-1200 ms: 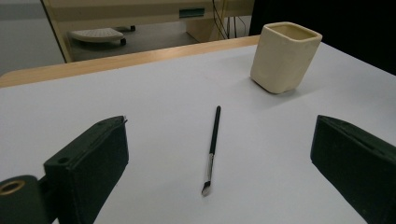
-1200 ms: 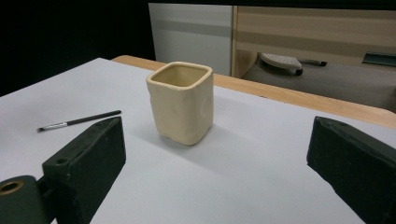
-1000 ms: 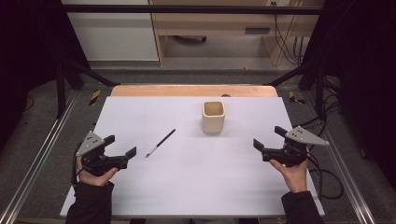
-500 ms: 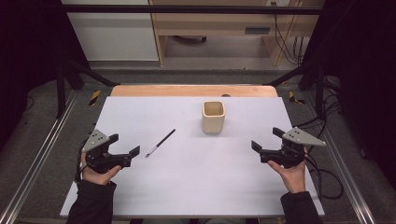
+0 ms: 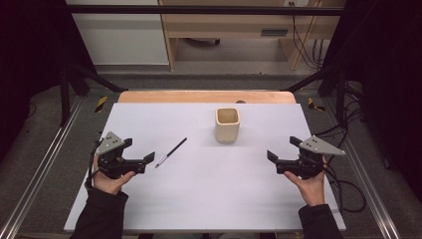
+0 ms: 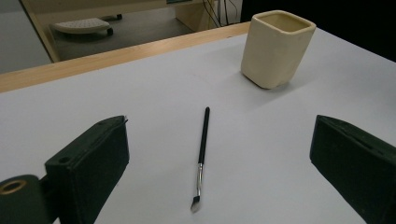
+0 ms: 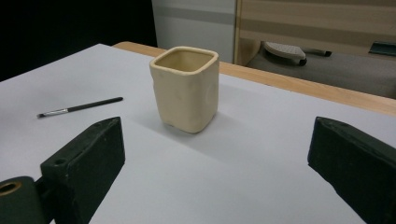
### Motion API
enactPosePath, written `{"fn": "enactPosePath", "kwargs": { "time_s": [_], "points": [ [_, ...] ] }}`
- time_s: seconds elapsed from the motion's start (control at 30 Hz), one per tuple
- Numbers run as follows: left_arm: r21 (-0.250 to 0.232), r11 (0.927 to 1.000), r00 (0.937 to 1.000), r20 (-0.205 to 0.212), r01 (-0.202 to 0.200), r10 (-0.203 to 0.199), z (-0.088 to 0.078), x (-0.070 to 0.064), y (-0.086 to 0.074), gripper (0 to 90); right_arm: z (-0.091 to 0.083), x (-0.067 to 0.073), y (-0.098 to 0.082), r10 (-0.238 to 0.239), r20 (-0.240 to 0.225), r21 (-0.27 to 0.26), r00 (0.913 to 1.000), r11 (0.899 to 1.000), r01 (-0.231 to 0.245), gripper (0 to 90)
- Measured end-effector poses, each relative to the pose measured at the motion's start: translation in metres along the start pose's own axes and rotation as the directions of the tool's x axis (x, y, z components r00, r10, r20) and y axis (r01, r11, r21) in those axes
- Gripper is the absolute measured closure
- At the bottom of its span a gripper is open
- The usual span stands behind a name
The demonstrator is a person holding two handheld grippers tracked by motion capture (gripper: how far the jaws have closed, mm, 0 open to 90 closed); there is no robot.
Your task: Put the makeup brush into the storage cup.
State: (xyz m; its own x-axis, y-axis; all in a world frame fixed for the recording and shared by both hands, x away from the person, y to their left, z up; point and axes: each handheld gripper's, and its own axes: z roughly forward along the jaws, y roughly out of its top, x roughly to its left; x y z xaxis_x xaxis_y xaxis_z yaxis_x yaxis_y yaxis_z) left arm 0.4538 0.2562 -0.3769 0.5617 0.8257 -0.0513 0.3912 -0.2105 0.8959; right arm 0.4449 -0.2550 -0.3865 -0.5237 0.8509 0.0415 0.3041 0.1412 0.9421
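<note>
I saw a matt cream ceramic-looking cup (image 7: pixel 185 88), a glossy black brush (image 6: pixel 201 154) with a shiny metal ferrule, and a smooth white table (image 5: pixel 209 194) edged in wood.

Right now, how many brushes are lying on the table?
1. The brush lies flat on the white table, left of the cup and just ahead of the left gripper. The cup's inside is partly hidden.
</note>
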Motion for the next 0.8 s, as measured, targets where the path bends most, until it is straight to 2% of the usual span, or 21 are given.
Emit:
{"fn": "enactPosePath", "kwargs": {
  "time_s": [0.4,0.8],
  "points": [
    [0.073,0.9969,0.9996,-0.001,-0.03,0.03,0.028,0.001,0.009,5.0,0.001,0.0,0.0,-0.004,-0.002,0.004,1.0,1.0,0.004,4.2],
    [0.14,0.9884,0.9983,0.017,-0.058,0.056,0.053,0.002,0.019,6.0,0.001,0.001,-0.001,-0.002,-0.002,0.007,1.0,1.0,0.002,4.0]
  ]
}}
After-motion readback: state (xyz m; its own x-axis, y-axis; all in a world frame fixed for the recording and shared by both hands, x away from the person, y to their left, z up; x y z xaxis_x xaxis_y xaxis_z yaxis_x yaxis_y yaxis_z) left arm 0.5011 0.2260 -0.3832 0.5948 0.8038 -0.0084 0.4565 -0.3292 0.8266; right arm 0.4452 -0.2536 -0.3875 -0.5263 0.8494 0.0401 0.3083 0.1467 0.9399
